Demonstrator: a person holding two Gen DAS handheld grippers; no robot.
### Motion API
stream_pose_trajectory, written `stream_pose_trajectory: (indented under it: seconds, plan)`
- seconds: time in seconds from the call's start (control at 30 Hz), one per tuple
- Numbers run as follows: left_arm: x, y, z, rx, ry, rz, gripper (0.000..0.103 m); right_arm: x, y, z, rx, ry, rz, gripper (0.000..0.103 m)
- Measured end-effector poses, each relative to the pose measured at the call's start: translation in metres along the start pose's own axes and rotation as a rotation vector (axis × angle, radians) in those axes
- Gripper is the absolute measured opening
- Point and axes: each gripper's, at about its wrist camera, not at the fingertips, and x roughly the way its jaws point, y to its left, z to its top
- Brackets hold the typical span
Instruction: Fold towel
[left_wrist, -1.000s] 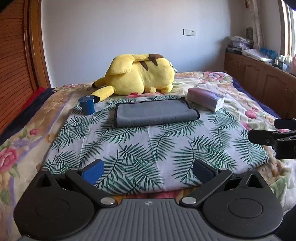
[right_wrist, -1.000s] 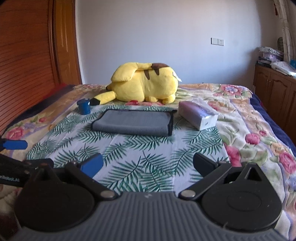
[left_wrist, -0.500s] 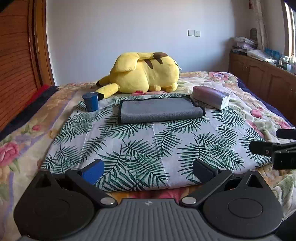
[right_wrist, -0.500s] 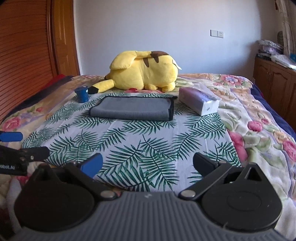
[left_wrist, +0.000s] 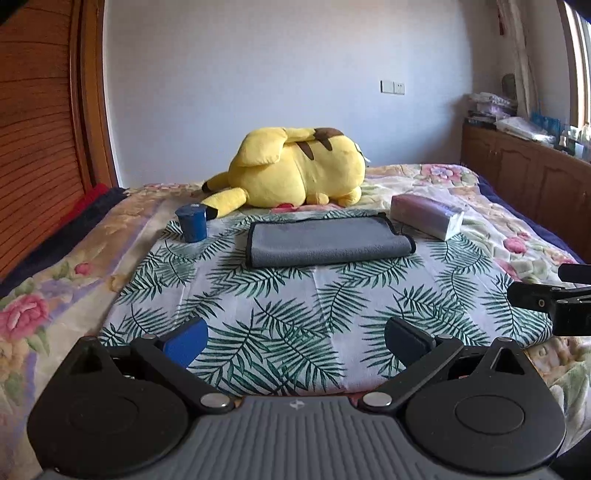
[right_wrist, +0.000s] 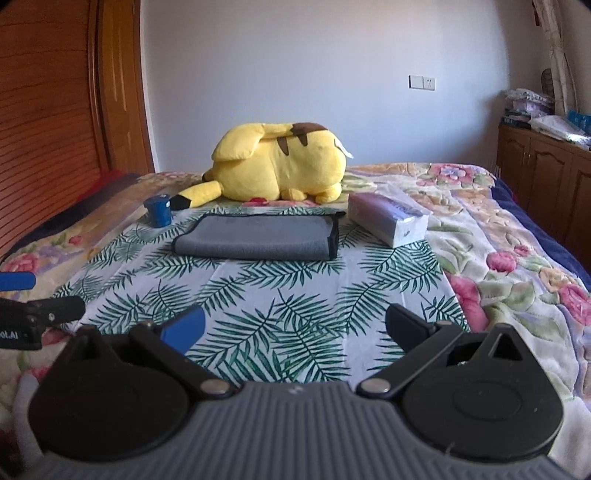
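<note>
The gray towel lies flat on the palm-leaf cloth that covers the middle of the bed. It looks doubled over already, a rounded fold along its near edge and dark trim on the short ends, so the folding seems done or nearly done.

Seen from the left tool, the towel sits at 12 o'clock, well apart from the fingers. A blue cup stands at the towel's 9 o'clock, a tissue pack at its 3 o'clock, and a yellow plush toy rests just behind it at 12 o'clock. These things ring the towel without touching it, which leaves the cloth free for spreading.

Both tools hover near the bed's front edge, level and aimed at the towel. The left tool is released, its jaws spread wide with nothing between them. The right tool is also released and empty, and shows at the left view's 3 o'clock. Held back like this, neither one crowds or drags the fabric.
</note>
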Motion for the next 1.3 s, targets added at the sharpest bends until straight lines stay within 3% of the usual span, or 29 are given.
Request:
stream_pose_trajectory:
  seconds: [0.57, 1.3]
  plan:
    - [-0.018, 0.004, 0.007, 0.001, -0.124, 0.033, 0.103, -0.013, -0.005, 0.003, 0.011, -0.112, -0.038, 0.103]
    - [-0.025, 0.007, 0.008, -0.002, -0.157, 0.043, 0.103, -0.021, -0.007, 0.005, 0.012, -0.193, -0.075, 0.103]
